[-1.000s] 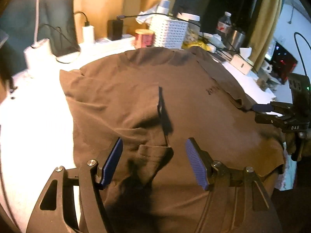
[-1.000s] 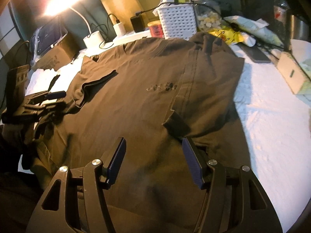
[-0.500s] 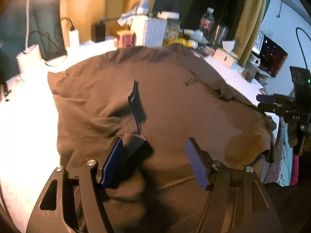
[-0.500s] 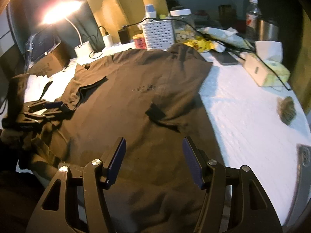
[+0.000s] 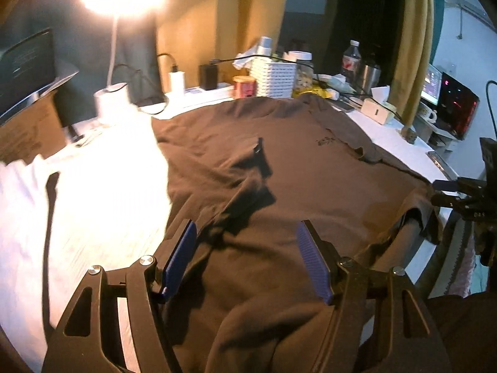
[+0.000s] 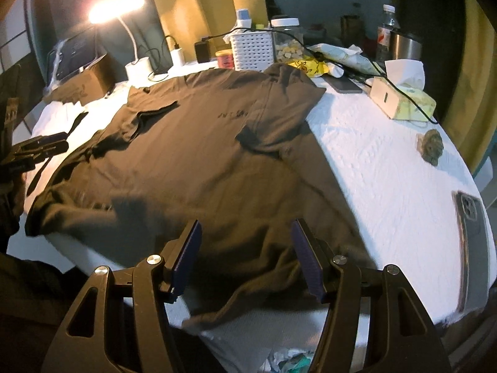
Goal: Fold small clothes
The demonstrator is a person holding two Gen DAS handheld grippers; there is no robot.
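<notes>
Shirt: a dark brown shirt [image 6: 198, 161] lies spread on the white table [image 6: 385, 168], collar to the far side, hem at the near edge and partly hanging over it
Folds: both sleeves look already turned inward; a dark flap lies on the right part of the chest and another one on the left part

Left gripper [image 5: 247, 258]: the claw stands wide apart and holds nothing; it hangs above the near left part of the shirt, and cloth is visible between the blue pads [image 5: 180, 258] without being pinched
Right gripper [image 6: 245, 258]: also wide apart and empty, above the hem at the near edge

How it will handle: I judge the cloth as light, thin and very soft. It will sag and wrinkle when lifted, and it will not keep a shape by itself. It is not fragile and not slippery on the textured cover

Where to take hold: I think the best place is the hem, one gripper near each bottom corner. Pinch both layers together, because a single layer would slide away from the other

Risk: the hanging part may pull the shirt off the edge; the phone [image 6: 472, 236] lies near on the right side

Clutter: a basket [image 6: 251, 49], a lamp [image 6: 115, 9] and a tissue box [image 6: 400, 99] stand behind the collar, well apart from the hem
</notes>
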